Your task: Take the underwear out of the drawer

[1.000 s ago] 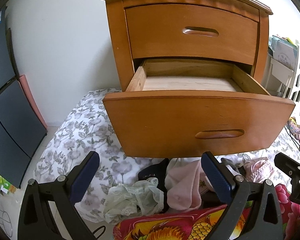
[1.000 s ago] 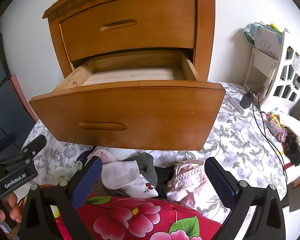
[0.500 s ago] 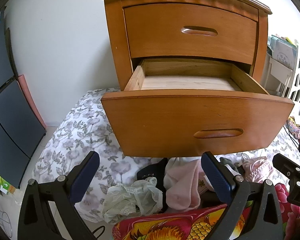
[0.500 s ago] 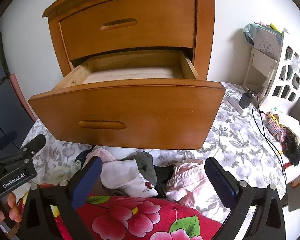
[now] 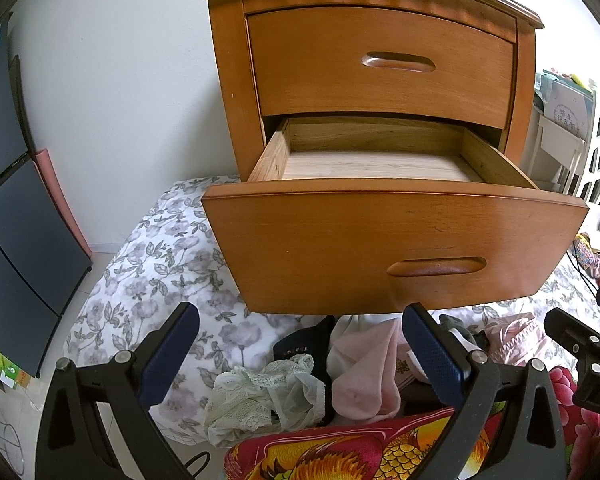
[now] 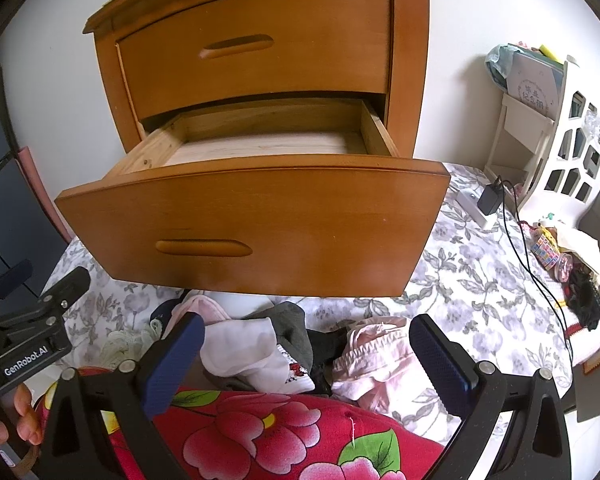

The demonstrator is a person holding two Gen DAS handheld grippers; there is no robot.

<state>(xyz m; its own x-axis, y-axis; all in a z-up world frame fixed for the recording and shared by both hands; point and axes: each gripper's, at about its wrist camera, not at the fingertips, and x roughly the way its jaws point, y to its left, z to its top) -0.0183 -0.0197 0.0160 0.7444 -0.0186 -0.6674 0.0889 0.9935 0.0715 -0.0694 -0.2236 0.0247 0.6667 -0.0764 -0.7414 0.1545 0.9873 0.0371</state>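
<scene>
The underwear (image 6: pixel 284 344) lies in a loose heap on the bed (image 6: pixel 480 280), just below the front panel of the open lower drawer (image 6: pixel 256 228). In the heap are a pale pink piece (image 5: pixel 364 376), a greenish-white lace piece (image 5: pixel 260 396), a dark piece with a lettered waistband (image 5: pixel 296 352), a white piece (image 6: pixel 256 352), a grey one (image 6: pixel 292 320) and a ruffled pink one (image 6: pixel 376 356). The drawer is pulled well out of the wooden nightstand (image 5: pixel 380 60); the part of its pale board floor that shows is bare. The upper drawer (image 6: pixel 256 44) is closed.

The left hand-held gripper (image 5: pixel 300 356) hangs over the left side of the heap with its jaws spread wide, holding nothing. The right hand-held gripper (image 6: pixel 306 360) hangs over the right side, also spread wide and empty. A red flowered blanket (image 6: pixel 260 436) lies at the near edge of the heap. At the right of the bed are a charger with its cable (image 6: pixel 492 200) and a white shelf (image 6: pixel 556 136).
</scene>
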